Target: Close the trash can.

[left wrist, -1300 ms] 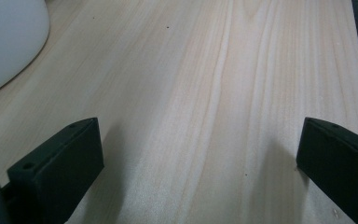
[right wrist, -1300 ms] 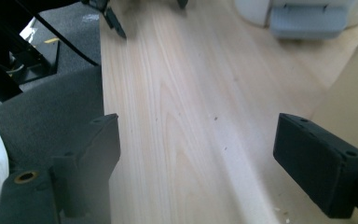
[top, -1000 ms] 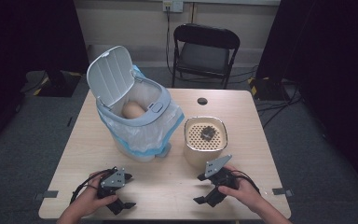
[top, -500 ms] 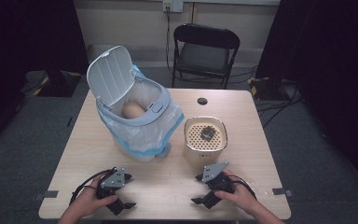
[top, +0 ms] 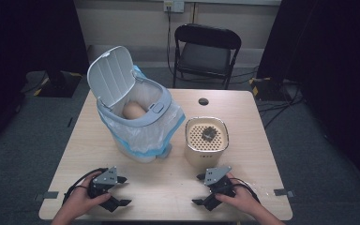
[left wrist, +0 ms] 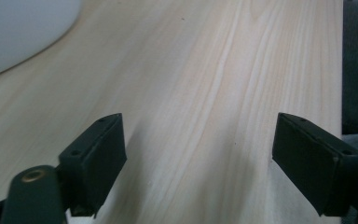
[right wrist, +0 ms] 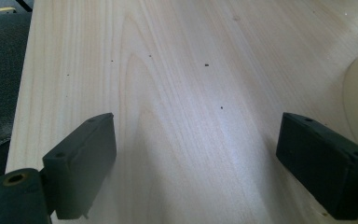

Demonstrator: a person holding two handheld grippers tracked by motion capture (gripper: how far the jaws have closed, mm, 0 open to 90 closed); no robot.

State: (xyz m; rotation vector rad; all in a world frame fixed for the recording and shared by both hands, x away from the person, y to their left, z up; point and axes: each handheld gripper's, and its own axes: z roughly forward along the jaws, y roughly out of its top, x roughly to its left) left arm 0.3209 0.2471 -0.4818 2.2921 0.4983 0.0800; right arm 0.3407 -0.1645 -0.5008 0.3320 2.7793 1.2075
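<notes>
Pale wood surface (top: 168,161) fills the middle of a dim room, with a black folding chair (top: 206,51) beyond its far edge at twelve o'clock. My right gripper (top: 198,190) has sunk since a second ago and now lies low on the wood at five o'clock, aimed toward nine. Its fingers have just been opening and stand wide apart with bare grain between them. My left gripper (top: 123,191) rests at seven o'clock, aimed toward three. Its fingers have just been closing a little, yet they too are apart and hold nothing. I judge that both hands are parked at the near edge and no grasp has begun. The white lidded bin (top: 140,126), lined with a pale bag, stands upright at eleven o'clock from the surface's middle, with its long axis vertical. Its lid (top: 110,75) is thrown back toward ten and a tan lump (top: 133,110) lies inside. The cream perforated container (top: 206,145) stands upright at twelve from my right gripper, top facing up, with a dark piece (top: 209,134) on it.
</notes>
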